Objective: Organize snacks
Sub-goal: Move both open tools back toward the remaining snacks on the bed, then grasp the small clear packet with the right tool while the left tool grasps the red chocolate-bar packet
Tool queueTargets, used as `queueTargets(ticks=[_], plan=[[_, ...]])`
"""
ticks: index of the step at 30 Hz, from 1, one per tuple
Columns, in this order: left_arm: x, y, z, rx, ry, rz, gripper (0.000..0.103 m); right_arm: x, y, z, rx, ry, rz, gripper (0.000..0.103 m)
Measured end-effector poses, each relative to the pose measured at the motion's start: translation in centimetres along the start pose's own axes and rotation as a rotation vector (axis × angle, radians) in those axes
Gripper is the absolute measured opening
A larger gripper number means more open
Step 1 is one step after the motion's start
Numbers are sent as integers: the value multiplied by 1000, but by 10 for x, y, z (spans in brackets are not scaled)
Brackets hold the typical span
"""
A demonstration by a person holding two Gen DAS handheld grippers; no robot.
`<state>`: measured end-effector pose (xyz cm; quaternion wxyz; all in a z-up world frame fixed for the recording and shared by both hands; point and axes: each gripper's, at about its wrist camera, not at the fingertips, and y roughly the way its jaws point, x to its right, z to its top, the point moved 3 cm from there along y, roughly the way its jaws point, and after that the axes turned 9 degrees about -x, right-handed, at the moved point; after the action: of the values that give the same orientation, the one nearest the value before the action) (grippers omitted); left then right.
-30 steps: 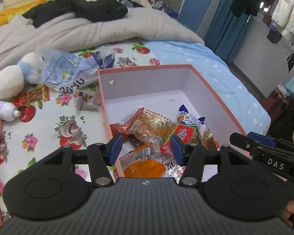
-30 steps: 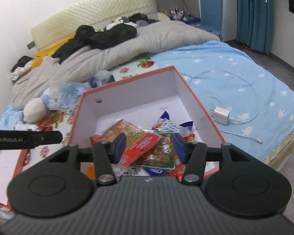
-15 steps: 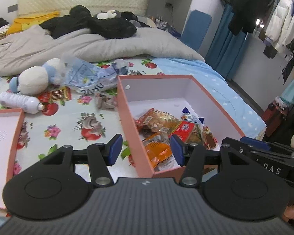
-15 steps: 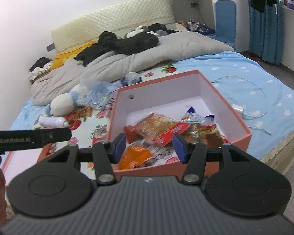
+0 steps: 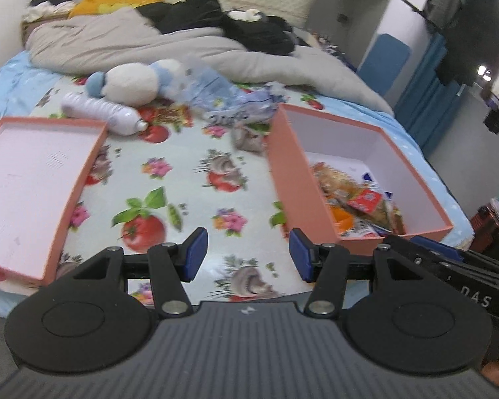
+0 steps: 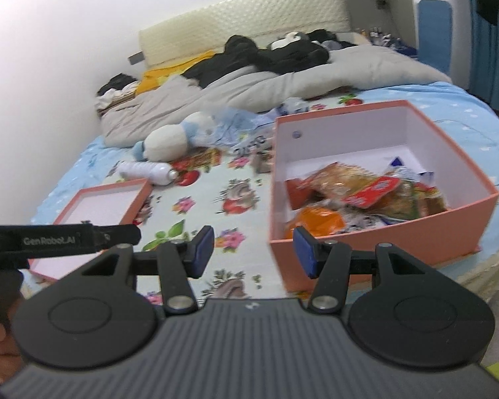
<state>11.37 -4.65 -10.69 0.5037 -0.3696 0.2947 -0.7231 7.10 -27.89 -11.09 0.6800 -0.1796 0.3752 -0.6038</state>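
I count one deep salmon box (image 6: 382, 246) on the right, its near half heaped with crinkled orange and red snack packets (image 6: 356, 196), and one shallow lid (image 5: 33, 179) on the left. One bottle (image 5: 99, 113) and one plush toy (image 5: 129, 81) lie far left. My left gripper (image 5: 248, 254) and right gripper (image 6: 252, 251) both gape, grasping nothing.

1. Both rigs look the same: left gripper (image 5: 248, 254) and right gripper (image 6: 252, 252) are matte black with a ribbed grey deck.
2. Blue pads (image 5: 196, 252) line the jaws.
3. Silver screws (image 6: 179, 302) at the pivots, plus two round black discs.
4. White "DAS" and "GenRobot.AI" lettering on the sides.
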Motion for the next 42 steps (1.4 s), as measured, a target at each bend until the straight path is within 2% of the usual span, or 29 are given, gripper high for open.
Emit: queueTargets(ticks=[5, 7, 13, 20, 26, 28, 32, 35, 39, 42], plan=[[-26, 19, 21, -14, -4, 37, 64, -22, 22, 7, -12, -55, 13, 55], [-37, 30, 36, -17, 0, 49, 76, -29, 34, 11, -19, -72, 12, 55], [-71, 77, 93, -41, -4, 54, 76, -49, 83, 33, -25, -94, -15, 55], [-97, 167, 171, -65, 12, 39, 76, -65, 168, 71, -18, -101, -53, 54], [-123, 255, 236, -109, 35, 38, 75, -62, 245, 113, -60, -98, -109, 53], [-131, 279, 251, -128, 37, 44, 75, -57, 266, 125, -77, -101, -136, 49], [-139, 319, 275, -168, 47, 62, 75, -47, 303, 145, -125, -111, -208, 46], [-138, 342, 285, -190, 52, 79, 75, -38, 325, 156, -163, -113, -224, 43], [-138, 366, 294, -187, 83, 127, 74, -33, 348, 166, -202, -141, -258, 41], [-140, 385, 296, -222, 91, 153, 72, -29, 364, 170, -230, -156, -279, 40]])
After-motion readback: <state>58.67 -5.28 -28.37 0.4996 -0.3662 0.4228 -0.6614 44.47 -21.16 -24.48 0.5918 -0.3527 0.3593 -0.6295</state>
